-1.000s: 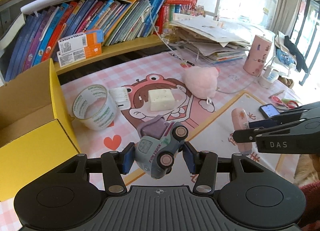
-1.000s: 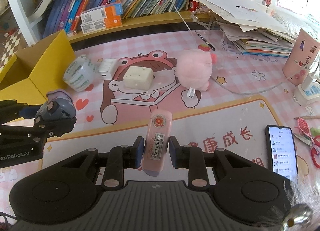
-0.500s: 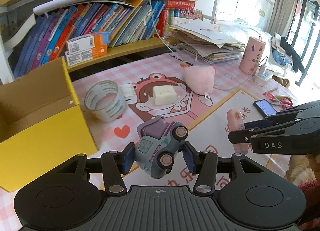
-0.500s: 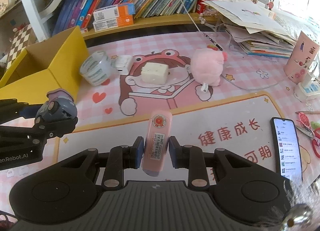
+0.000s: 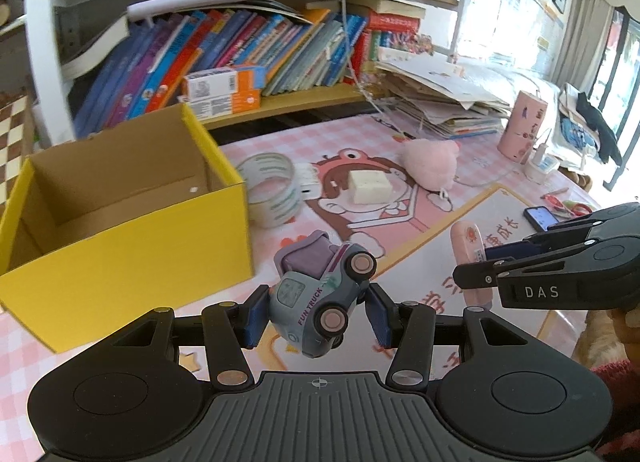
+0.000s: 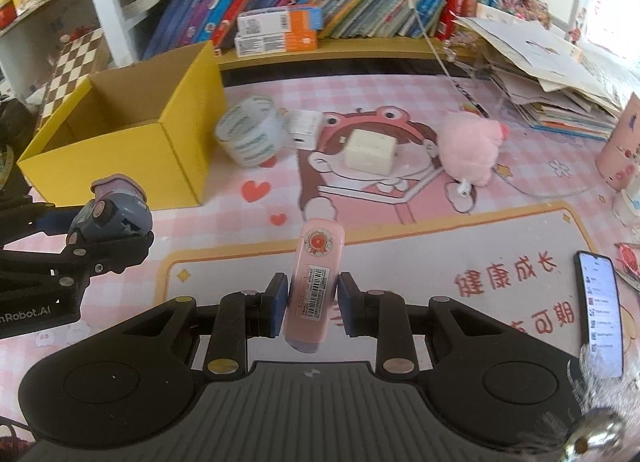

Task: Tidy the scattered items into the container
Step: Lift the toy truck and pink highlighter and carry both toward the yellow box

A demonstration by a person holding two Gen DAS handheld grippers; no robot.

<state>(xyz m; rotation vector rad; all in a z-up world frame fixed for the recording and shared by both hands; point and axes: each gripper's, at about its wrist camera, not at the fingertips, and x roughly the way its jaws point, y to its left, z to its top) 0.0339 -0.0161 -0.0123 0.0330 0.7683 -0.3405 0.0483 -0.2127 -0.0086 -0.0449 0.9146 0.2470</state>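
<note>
My left gripper [image 5: 316, 312] is shut on a grey-blue toy truck [image 5: 320, 294] with a purple back, held above the mat just right of the open yellow cardboard box [image 5: 132, 262]. The box's inside shows bare brown cardboard. My right gripper [image 6: 313, 304] is shut on a flat pink case [image 6: 316, 278] with a barcode label, held over the white panel of the mat. In the right wrist view the truck [image 6: 110, 212] and box [image 6: 176, 150] sit at the left. Still on the mat lie a tape roll [image 6: 252, 134], a white charger [image 6: 304, 128], a cream cube [image 6: 370, 150] and a pink plush [image 6: 472, 150].
A bookshelf [image 5: 248, 58] full of books runs along the back, with a paper pile [image 5: 440, 102] at its right. A pink cup [image 5: 522, 124], a phone [image 6: 600, 302] and scissors [image 5: 568, 206] lie on the right side of the pink mat [image 6: 440, 238].
Both grippers have travelled left with their loads, toward the yellow box, which now fills more of the left wrist view. Neither grip has changed.
</note>
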